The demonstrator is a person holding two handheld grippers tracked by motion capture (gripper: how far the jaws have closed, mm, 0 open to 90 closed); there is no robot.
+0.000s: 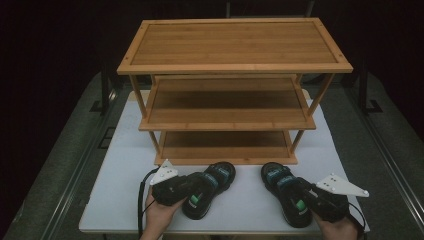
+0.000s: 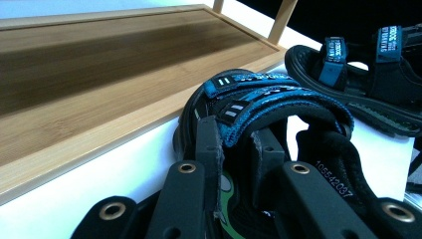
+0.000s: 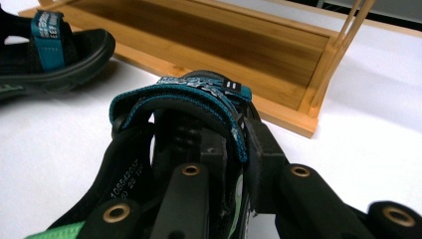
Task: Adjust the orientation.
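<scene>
From the high view my left gripper (image 1: 192, 192) is on the left sandal (image 1: 210, 187) and my right gripper (image 1: 305, 196) is on the right sandal (image 1: 286, 192), both on the white table (image 1: 125, 165) just in front of the wooden rack (image 1: 230, 125). In the left gripper view the jaws pinch that sandal's (image 2: 268, 104) side strap. In the right gripper view it's the same deal, clamped on the blue strap of the other sandal (image 3: 189, 99).

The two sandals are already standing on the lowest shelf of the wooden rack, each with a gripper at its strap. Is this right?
Not quite. The high view shows the left sandal and the right sandal on the white table, in front of the wooden rack. The left gripper and right gripper are at their straps.
</scene>
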